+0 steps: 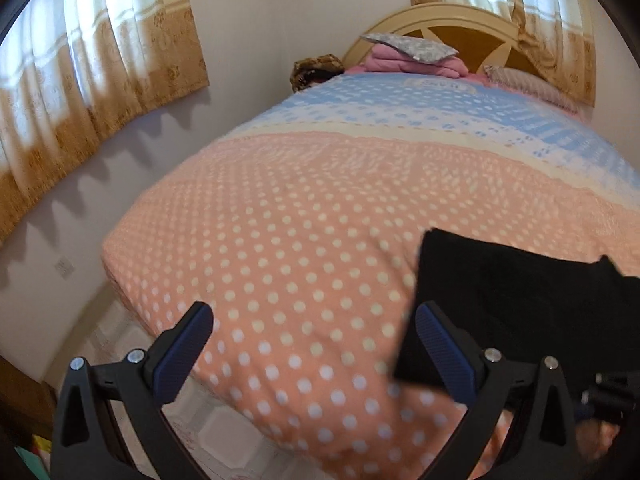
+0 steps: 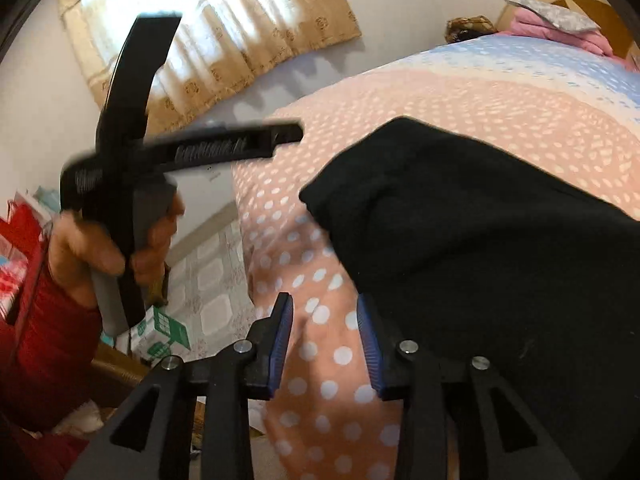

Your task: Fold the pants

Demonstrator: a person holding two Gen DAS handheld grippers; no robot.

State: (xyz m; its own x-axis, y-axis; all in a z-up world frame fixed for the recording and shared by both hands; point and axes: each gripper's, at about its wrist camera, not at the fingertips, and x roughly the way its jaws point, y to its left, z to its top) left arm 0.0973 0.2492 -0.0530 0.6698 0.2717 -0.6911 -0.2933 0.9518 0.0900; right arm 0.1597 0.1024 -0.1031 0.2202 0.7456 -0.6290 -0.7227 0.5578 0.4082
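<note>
Black pants [image 1: 516,304] lie folded in a compact block on the near right part of the bed [image 1: 304,216]. My left gripper [image 1: 314,316] is open wide and empty, just left of the pants' edge. In the right wrist view the pants [image 2: 480,240] fill the right side. My right gripper [image 2: 325,304] is open and empty above the dotted cover, its right finger beside the pants' near edge. The left gripper [image 2: 236,76] also shows there, held up in a hand at the left, away from the pants.
The bed has a pink and blue dotted cover [image 2: 500,96]. Pillows and pink folded bedding [image 1: 416,56] sit at the headboard. Curtains [image 1: 92,92] and a wall are to the left. Tiled floor [image 2: 212,280] and boxes [image 2: 160,332] lie beside the bed.
</note>
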